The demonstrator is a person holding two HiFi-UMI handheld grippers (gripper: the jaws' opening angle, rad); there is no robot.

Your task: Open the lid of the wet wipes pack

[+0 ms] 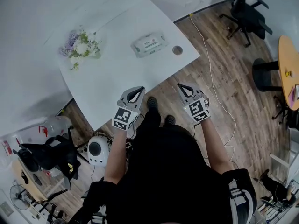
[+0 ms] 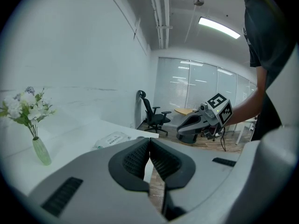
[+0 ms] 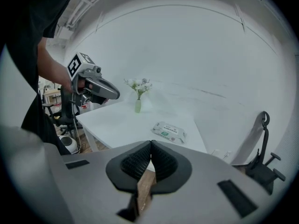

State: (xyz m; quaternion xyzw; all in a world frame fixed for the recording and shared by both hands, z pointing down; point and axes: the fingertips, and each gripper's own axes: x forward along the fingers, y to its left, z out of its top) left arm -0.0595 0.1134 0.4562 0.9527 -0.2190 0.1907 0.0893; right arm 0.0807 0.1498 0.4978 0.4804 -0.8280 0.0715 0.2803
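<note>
Tips of your left gripper (image 2: 149,143) are pressed together with nothing between them, and your right gripper (image 3: 150,146) is closed the same way, also empty. You hold both level in front of you, the left at the near edge of the white table (image 1: 117,78), the right over the wood floor (image 1: 219,78). The wet wipes pack (image 1: 149,44) lies flat on the table's far side, well apart from both grippers. A small vase of flowers (image 1: 80,45) stands to its left.
</note>
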